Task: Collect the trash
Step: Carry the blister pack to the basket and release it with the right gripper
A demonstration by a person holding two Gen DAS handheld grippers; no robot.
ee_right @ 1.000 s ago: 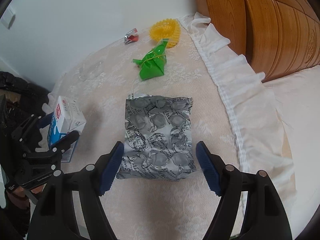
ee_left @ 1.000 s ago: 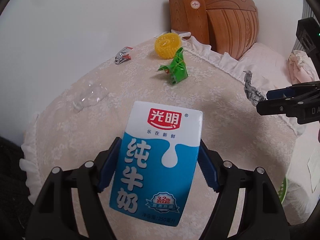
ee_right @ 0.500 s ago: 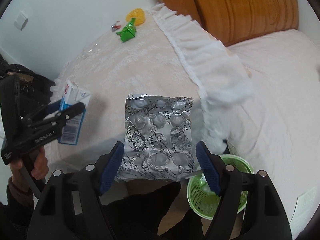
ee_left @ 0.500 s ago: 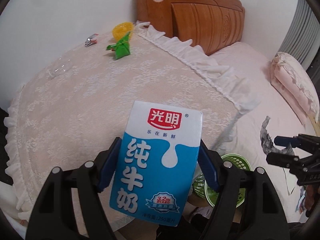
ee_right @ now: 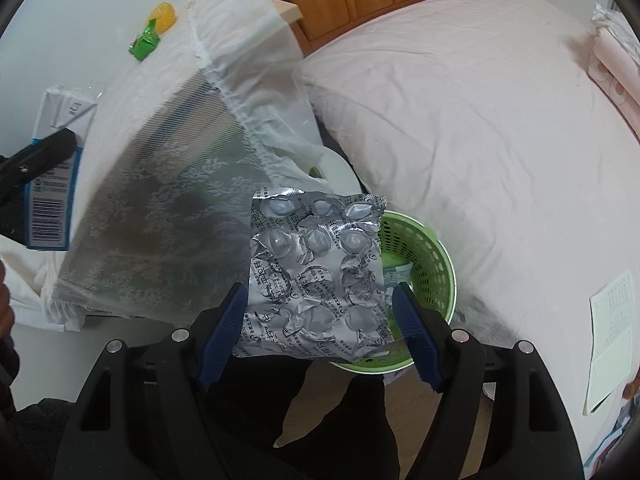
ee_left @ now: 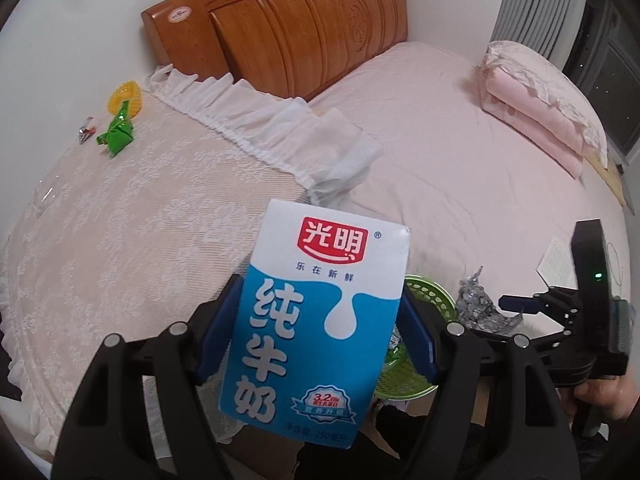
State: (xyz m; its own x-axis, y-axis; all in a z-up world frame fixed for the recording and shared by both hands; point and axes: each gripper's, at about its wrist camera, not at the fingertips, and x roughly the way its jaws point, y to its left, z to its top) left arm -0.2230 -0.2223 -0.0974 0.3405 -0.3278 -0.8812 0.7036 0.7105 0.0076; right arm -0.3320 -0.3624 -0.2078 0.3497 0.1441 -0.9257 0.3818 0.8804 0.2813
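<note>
Milk carton (ee_left: 320,316) fills my left wrist view, pinched upright between the blue pads of my left gripper (ee_left: 320,328), jaws closed onto its two sides. It hangs off the front edge of the cloth-covered table (ee_left: 120,216), with the green basket (ee_left: 430,292) showing just behind its right side. My worry here is aim: the carton hides most of the basket, so if I let go now I judge it could clip the rim and tumble to the floor. My other gripper shows at the right edge with crumpled foil in it, close enough that the two tools could knock together over the basket. A green wrapper (ee_left: 116,134), a yellow piece (ee_left: 125,98) and a small foil scrap (ee_left: 86,132) lie at the table's far left corner, not yet collected

From the right wrist, my right gripper (ee_right: 320,312) is closed on a silver pill sheet (ee_right: 316,280), held flat above the basket's near-left rim, with the bed (ee_right: 480,120) to the right. The sheet is light and wide; released from here I think it could flutter sideways, land on the rim or slide under the table's hanging frill
</note>
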